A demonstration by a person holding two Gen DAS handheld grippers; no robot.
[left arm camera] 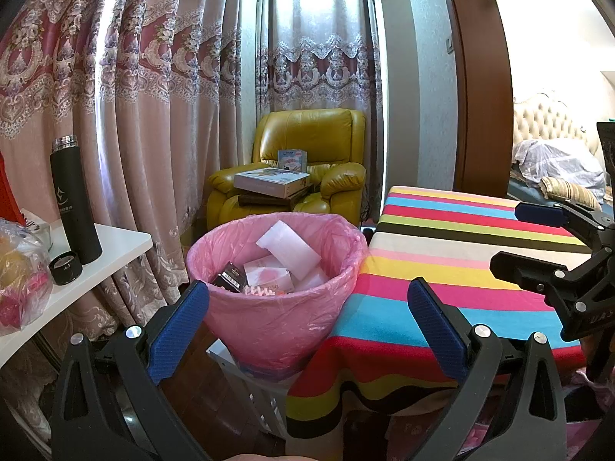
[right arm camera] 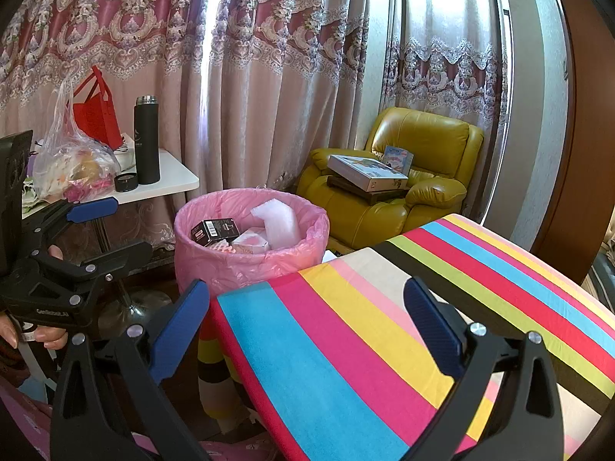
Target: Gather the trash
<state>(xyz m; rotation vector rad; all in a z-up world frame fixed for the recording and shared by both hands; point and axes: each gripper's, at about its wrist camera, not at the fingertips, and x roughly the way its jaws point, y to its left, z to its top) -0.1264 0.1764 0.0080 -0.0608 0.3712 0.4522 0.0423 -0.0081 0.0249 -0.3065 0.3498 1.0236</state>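
Left wrist view shows my left gripper (left arm camera: 307,307) spread wide with nothing between its blue pads, hanging in front of the trash bin (left arm camera: 276,292). That bin is lined with a crinkled pink bag folded over its rim, and it stands on the floor between the white side table (left arm camera: 115,253) and the striped tablecloth (left arm camera: 442,261), just beside the cloth's edge. Inside I can see a white foam sheet (left arm camera: 288,247) standing up near the back, a black box (left arm camera: 230,277) with a barcode label at the left, and a pink carton (left arm camera: 267,274) lying in the middle. Seen from the right wrist, my right gripper (right arm camera: 307,307) is also wide open and holds nothing, hovering above the near corner of the striped cloth. A black flask (left arm camera: 75,199) stands upright on the side table with its cap (left arm camera: 65,267) next to it, and a yellow armchair (left arm camera: 307,161) behind the bin carries some boxes.
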